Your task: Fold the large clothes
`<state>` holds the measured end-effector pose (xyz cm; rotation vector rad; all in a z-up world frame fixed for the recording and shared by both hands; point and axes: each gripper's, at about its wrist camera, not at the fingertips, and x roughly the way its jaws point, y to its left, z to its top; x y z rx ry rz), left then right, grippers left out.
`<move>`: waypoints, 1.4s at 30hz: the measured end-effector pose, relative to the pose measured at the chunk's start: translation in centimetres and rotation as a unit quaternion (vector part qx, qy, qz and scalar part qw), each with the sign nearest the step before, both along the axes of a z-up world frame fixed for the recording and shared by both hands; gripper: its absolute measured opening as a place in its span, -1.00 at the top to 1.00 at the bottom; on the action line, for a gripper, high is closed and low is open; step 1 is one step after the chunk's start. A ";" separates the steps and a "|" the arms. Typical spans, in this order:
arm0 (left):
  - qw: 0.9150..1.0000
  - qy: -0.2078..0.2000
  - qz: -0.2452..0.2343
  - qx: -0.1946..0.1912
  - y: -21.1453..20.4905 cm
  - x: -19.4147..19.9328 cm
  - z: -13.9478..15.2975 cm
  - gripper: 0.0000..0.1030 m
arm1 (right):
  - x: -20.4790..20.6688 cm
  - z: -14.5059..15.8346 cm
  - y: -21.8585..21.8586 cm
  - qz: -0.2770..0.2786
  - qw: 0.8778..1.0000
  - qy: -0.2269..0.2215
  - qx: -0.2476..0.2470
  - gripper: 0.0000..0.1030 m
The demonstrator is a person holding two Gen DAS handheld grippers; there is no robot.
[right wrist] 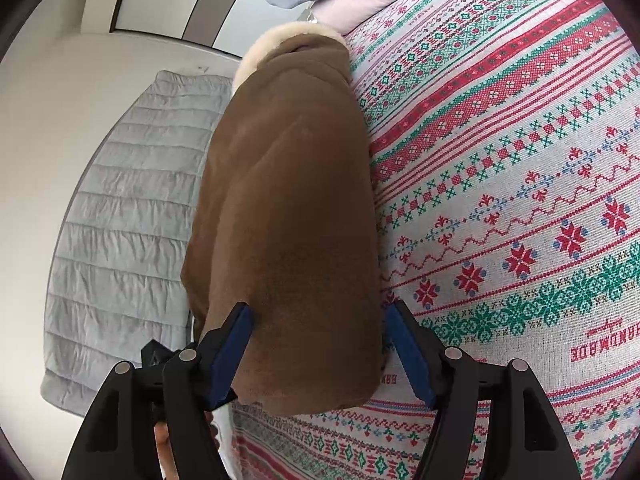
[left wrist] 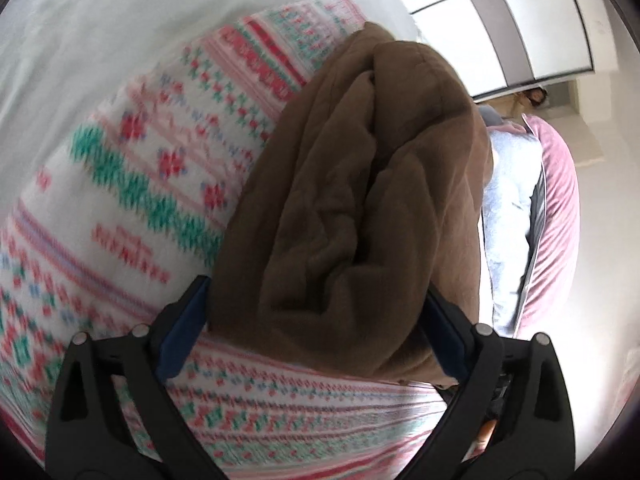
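Observation:
A folded brown fleece coat (left wrist: 352,208) lies on a patterned red, green and white cloth (left wrist: 120,184). My left gripper (left wrist: 316,320) has its blue pads on both sides of the bunched end of the coat and grips it. In the right wrist view the brown coat (right wrist: 288,216) shows a smooth folded side and a cream fur collar (right wrist: 280,40) at the far end. My right gripper (right wrist: 320,344) straddles the near end of the coat, its pads on both sides, holding it wide.
The patterned cloth (right wrist: 520,200) covers the work surface. A grey quilted garment (right wrist: 132,208) lies on the floor to the left. A pale blue garment (left wrist: 508,216) and a pink one (left wrist: 560,216) lie beyond the coat. A white wall and a window are behind.

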<state>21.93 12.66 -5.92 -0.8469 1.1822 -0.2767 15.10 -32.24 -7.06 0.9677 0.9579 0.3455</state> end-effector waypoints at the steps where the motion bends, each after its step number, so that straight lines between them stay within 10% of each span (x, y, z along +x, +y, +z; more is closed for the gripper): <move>1: 1.000 0.002 0.005 -0.006 0.0 -0.2 -0.2 -0.92 | 0.0 -0.1 0.0 0.000 1.000 -0.001 0.000 -0.38; 42: 0.999 0.006 0.035 -0.036 -0.5 1.1 -1.1 -0.99 | 22.8 -1.4 -0.3 0.028 0.999 -0.001 -0.017 -0.59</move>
